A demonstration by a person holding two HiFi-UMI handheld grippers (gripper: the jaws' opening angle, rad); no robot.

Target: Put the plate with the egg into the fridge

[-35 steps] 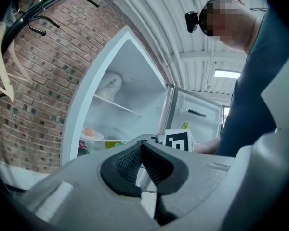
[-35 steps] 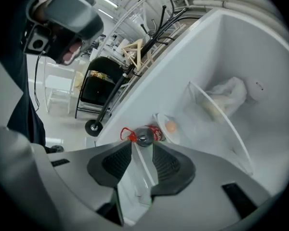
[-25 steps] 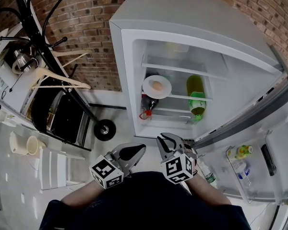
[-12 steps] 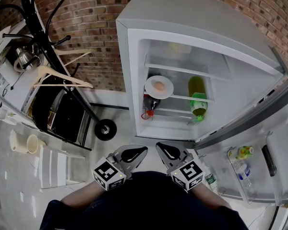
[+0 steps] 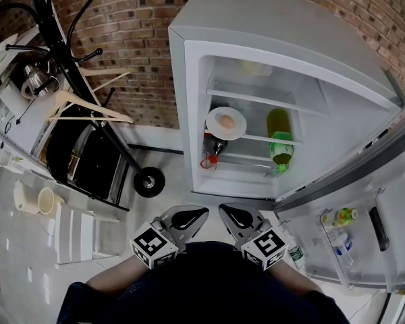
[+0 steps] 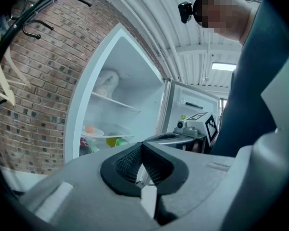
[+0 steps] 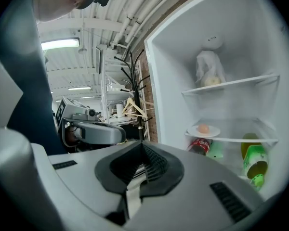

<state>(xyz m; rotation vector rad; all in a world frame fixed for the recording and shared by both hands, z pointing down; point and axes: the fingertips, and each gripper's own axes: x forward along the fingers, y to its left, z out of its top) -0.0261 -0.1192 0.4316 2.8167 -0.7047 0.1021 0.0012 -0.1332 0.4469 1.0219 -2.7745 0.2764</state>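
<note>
A white plate (image 5: 225, 123) carrying a brown egg (image 5: 225, 121) rests on the middle shelf of the open fridge (image 5: 256, 133), at its left side. The plate (image 7: 203, 131) also shows in the right gripper view and, small, the plate (image 6: 90, 131) in the left gripper view. Both grippers are held low, close to the person's body, well short of the fridge. My left gripper (image 5: 191, 216) is shut with nothing in it. My right gripper (image 5: 230, 214) is shut and empty too.
Inside the fridge, a green bottle (image 5: 280, 147) and a yellow-green one (image 5: 277, 121) stand right of the plate; a red-labelled bottle (image 5: 210, 147) lies under it. The open door (image 5: 364, 214) at right holds bottles. A black coat rack (image 5: 88, 79) with a hanger stands left.
The right gripper's jaws have closed and it has drawn back toward the body. The view has shifted slightly, with the fridge now a little further right.
</note>
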